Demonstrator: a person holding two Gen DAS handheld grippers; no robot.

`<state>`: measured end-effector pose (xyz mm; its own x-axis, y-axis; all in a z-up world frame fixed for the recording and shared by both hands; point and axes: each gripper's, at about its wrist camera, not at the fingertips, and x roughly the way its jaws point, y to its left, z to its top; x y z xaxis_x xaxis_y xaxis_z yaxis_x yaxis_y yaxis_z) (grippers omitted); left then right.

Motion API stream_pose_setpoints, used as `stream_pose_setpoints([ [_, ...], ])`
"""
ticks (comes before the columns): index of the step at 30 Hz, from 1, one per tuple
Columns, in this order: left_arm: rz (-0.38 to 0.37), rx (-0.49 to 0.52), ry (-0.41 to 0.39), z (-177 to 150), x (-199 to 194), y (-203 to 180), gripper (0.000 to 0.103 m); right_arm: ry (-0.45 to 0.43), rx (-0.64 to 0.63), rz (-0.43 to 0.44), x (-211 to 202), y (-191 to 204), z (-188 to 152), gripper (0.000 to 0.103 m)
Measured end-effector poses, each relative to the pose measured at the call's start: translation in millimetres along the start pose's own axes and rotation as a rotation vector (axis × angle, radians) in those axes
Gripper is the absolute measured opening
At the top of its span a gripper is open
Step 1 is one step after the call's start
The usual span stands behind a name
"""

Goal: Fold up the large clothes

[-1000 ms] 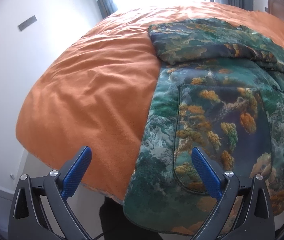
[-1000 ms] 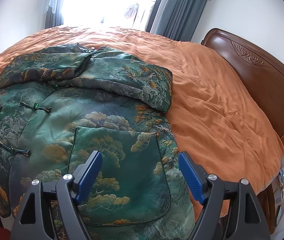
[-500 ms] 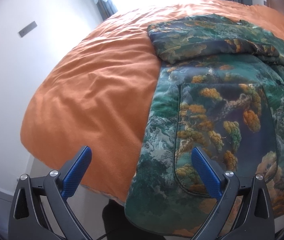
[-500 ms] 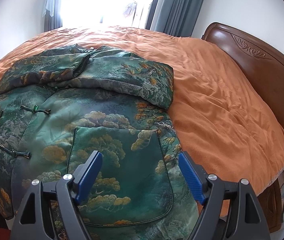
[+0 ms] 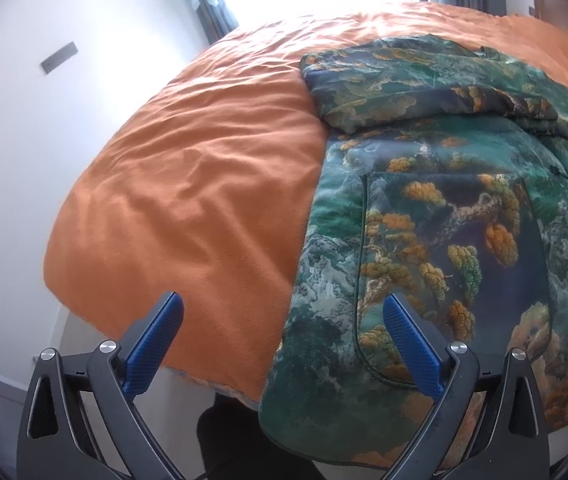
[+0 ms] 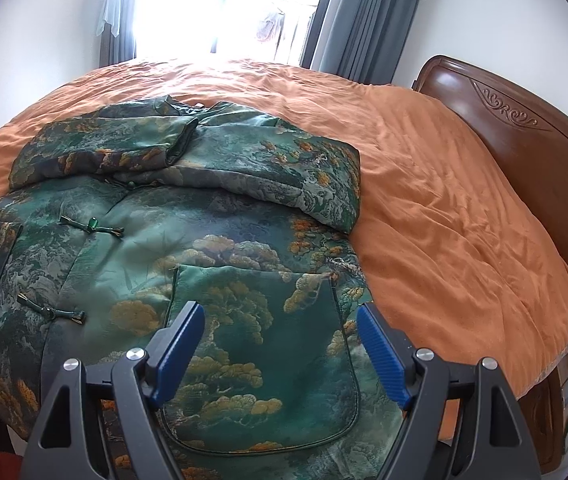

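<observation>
Green jacket laid out on the bed, both tongs empty above its hem.

The green brocade jacket with orange tree pattern (image 6: 187,248) lies flat on the orange bedspread (image 6: 444,208), sleeves folded across its chest. The left tongs (image 5: 281,346) and right tongs (image 6: 279,354) hover with jaws spread wide, gripping nothing.

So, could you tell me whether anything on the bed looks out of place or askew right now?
Nothing looks damaged or spilled. The green patterned jacket lies on the orange bedspread with both sleeves folded across its chest. Only its hem hangs over the near bed edge. Both grippers are open and empty.
</observation>
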<state>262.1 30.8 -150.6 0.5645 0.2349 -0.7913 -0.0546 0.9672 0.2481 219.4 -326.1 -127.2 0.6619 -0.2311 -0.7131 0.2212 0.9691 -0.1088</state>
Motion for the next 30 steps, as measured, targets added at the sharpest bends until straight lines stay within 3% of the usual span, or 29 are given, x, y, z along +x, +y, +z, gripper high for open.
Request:
stream_pose_setpoints([
  [10,0.003,0.013,0.001,0,0,0,0.100,0.008,0.009,0.000,2,-5,-1,0.080],
  [13,-0.005,0.031,0.010,-3,3,4,0.100,0.026,0.022,0.039,5,-16,-3,0.080],
  [16,-0.103,0.016,0.043,-9,15,24,0.100,0.062,0.044,0.072,11,-42,-8,0.080],
  [19,-0.306,-0.039,0.105,-21,34,45,0.101,0.111,0.091,0.111,19,-82,-20,0.080],
  [21,-0.438,-0.047,0.146,-29,48,49,0.101,0.142,0.158,0.224,23,-109,-32,0.080],
  [24,-0.485,-0.066,0.170,-35,63,48,0.103,0.196,0.270,0.399,38,-130,-52,0.080],
  [26,-0.503,-0.067,0.174,-34,68,49,0.103,0.231,0.289,0.462,51,-129,-62,0.081],
  [30,-0.501,-0.049,0.193,-35,69,49,0.103,0.275,0.223,0.441,68,-115,-75,0.082],
])
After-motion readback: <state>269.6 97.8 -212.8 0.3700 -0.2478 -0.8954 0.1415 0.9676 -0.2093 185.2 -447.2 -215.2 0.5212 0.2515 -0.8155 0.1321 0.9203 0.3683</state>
